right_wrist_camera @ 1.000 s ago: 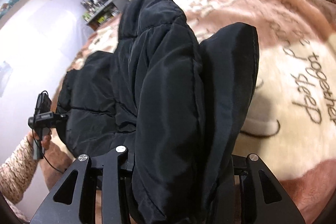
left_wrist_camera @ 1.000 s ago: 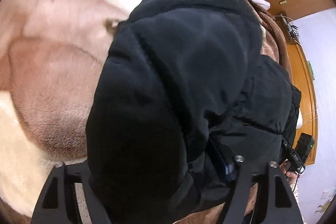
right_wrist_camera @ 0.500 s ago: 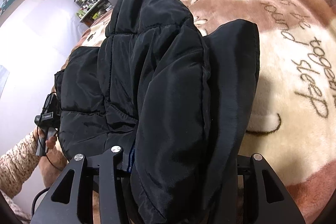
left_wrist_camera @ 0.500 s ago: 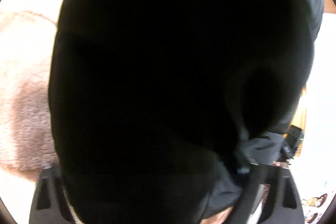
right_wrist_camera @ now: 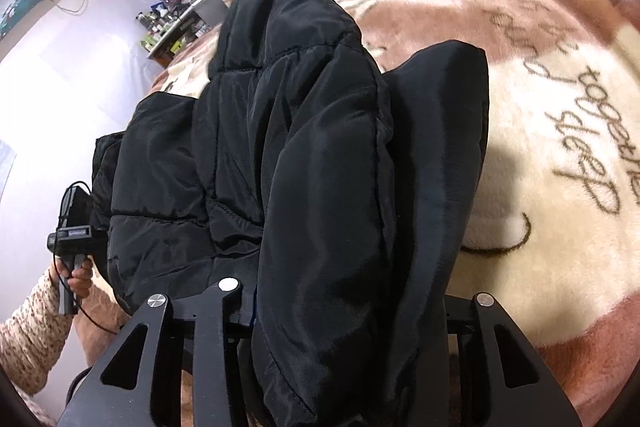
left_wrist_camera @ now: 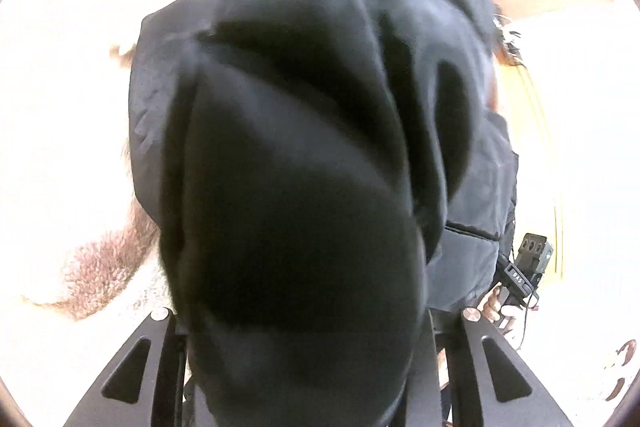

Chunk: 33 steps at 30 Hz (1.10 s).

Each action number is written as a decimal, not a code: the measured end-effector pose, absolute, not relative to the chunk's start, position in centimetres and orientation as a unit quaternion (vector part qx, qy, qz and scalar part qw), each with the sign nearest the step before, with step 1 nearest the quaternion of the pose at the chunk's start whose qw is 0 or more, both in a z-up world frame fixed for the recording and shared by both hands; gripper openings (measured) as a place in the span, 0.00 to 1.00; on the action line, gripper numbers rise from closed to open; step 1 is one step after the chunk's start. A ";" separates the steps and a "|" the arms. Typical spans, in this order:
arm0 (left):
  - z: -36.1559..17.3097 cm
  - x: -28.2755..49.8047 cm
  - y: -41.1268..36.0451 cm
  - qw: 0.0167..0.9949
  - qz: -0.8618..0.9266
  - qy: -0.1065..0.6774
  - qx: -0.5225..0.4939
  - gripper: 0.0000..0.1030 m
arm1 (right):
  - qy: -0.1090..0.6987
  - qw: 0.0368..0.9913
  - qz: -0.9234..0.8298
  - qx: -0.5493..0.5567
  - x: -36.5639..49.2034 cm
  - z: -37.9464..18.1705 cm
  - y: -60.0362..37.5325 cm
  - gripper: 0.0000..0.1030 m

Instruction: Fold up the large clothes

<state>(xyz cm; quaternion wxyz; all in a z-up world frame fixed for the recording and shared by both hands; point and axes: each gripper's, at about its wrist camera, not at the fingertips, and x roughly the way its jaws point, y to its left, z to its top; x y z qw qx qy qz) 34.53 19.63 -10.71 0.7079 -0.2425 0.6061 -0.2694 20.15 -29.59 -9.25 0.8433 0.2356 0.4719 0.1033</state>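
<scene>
Now black jacket [right_wrist_camera: 320,187] farther over blanket [right_wrist_camera: 560,107]

The puffer jacket [right_wrist_camera: 304,163] lies on the blanket [right_wrist_camera: 560,75] that covers the bed, bunched into a thick fold. In the right wrist view, the near end of that fold sits between the jaws of the right gripper [right_wrist_camera: 320,347], and the rest of the jacket stretches away and to the left. The left gripper [right_wrist_camera: 70,235] is at the jacket's far left edge. A cluttered shelf [right_wrist_camera: 176,15] stands behind the bed, against the wall. In the left wrist view, jacket padding fills the space between the jaws, with the right gripper [left_wrist_camera: 524,271] beyond it at right.
</scene>
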 end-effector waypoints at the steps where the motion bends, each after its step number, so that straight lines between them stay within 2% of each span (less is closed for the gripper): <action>1: -10.0 34.6 19.5 0.713 -0.271 0.600 -0.242 0.32 | 0.465 0.847 0.108 0.233 20.0 -8.6 -29.3 0.38; 10: -3.3 34.2 20.2 0.758 -0.291 0.540 -0.223 0.32 | 0.418 0.866 0.141 0.235 20.1 -4.6 -27.2 0.38; 16: -1.8 32.4 22.9 0.779 -0.267 0.520 -0.229 0.32 | 0.395 0.873 0.175 0.228 21.6 -2.3 -23.5 0.38; 33: -3.5 29.7 34.1 0.805 -0.151 0.521 -0.239 0.32 | 0.414 0.851 0.246 0.209 27.0 -4.5 -10.6 0.38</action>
